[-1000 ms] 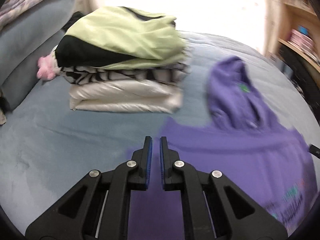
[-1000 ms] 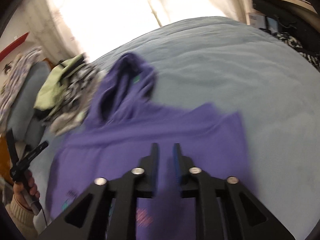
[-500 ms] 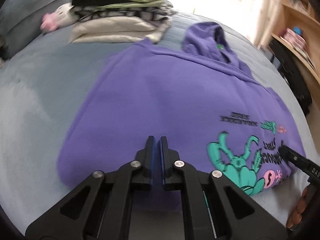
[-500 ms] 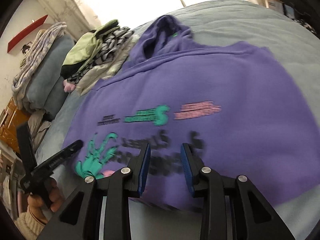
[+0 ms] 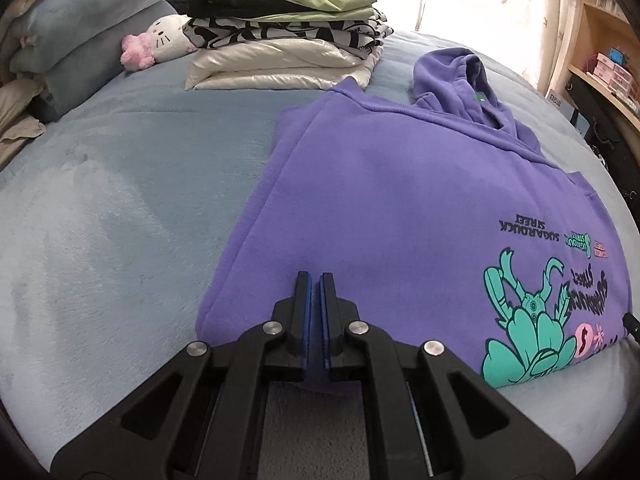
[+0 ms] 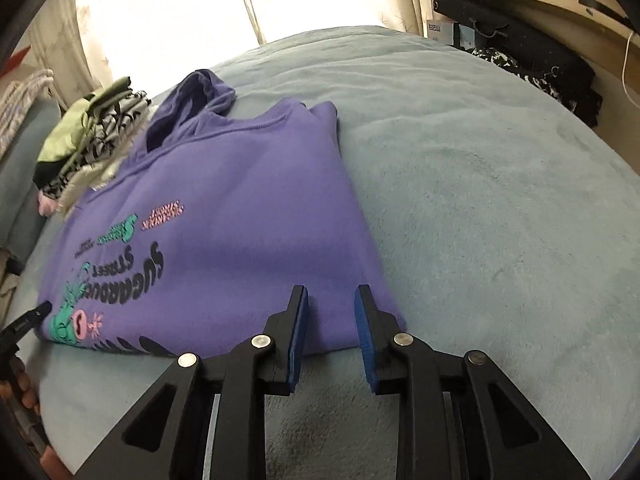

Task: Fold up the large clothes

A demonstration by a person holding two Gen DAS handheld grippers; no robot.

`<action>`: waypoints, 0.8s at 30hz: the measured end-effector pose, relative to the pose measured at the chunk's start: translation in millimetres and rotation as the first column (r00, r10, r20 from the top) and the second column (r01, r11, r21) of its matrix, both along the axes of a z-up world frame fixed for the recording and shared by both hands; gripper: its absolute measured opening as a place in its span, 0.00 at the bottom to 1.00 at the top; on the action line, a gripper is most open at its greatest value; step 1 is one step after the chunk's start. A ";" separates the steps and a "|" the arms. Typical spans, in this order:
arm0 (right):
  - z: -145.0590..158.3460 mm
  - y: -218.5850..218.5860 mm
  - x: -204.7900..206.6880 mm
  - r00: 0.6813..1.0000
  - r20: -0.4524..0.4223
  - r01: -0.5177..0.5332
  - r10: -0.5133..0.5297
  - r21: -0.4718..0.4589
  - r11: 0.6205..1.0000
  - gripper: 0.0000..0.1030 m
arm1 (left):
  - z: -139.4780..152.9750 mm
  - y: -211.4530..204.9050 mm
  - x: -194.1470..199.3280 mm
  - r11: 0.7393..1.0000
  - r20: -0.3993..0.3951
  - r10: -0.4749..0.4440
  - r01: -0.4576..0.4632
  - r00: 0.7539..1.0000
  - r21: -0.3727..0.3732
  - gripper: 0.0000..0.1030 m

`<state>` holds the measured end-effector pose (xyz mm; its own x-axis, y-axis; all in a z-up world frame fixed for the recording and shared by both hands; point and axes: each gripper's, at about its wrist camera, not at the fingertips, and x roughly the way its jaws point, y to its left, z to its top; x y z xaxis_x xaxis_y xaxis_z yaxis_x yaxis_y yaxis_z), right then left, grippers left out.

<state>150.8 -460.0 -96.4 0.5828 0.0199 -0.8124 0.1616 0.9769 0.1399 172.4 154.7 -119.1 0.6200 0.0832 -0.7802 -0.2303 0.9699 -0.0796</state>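
A purple hoodie (image 5: 400, 208) with a teal and pink print lies flat on the blue bed, sleeves folded in, hood at the far end. It also shows in the right wrist view (image 6: 240, 208). My left gripper (image 5: 314, 280) is shut and empty over the hoodie's near left hem. My right gripper (image 6: 331, 294) is open and empty, its fingertips over the hoodie's near right corner.
A stack of folded clothes (image 5: 288, 36) stands at the far left of the bed (image 5: 120, 200), beside a white and pink plush toy (image 5: 156, 40) and grey pillows (image 5: 72, 40). Shelves (image 5: 608, 64) and dark bags (image 6: 520, 48) line the right side.
Both grippers have pulled back toward the hoodie's near hem. The right gripper has opened wider. The hoodie lies still.
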 end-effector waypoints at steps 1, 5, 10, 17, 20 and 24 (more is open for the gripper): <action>0.0 -1.6 -3.7 1.000 -0.001 0.006 -0.006 0.014 1.000 0.26 | -0.7 0.6 -1.0 1.000 0.003 -0.002 0.002 1.000 -0.010 0.04; -9.5 7.2 8.3 1.000 -0.013 0.026 -0.025 0.059 0.998 0.26 | -6.0 11.2 -3.0 0.996 0.024 -0.007 0.009 1.000 -0.093 0.04; -9.8 9.5 20.2 0.998 -0.043 0.040 -0.036 0.092 0.995 0.28 | -6.2 12.2 -0.6 0.994 0.008 -0.012 0.012 1.000 -0.105 0.04; -3.9 14.3 37.5 0.994 -0.097 0.054 -0.045 0.091 0.994 0.30 | -2.3 4.5 3.2 0.998 -0.019 -0.016 0.015 1.000 -0.060 0.04; 2.1 16.3 42.9 0.992 -0.116 0.057 -0.047 0.090 0.994 0.30 | 4.9 0.6 5.3 0.999 -0.046 -0.027 0.025 0.999 -0.042 0.04; 17.8 17.8 51.3 0.993 -0.116 0.051 -0.037 0.118 0.992 0.31 | 23.7 -5.4 9.5 0.995 -0.058 -0.085 0.082 0.995 -0.062 0.05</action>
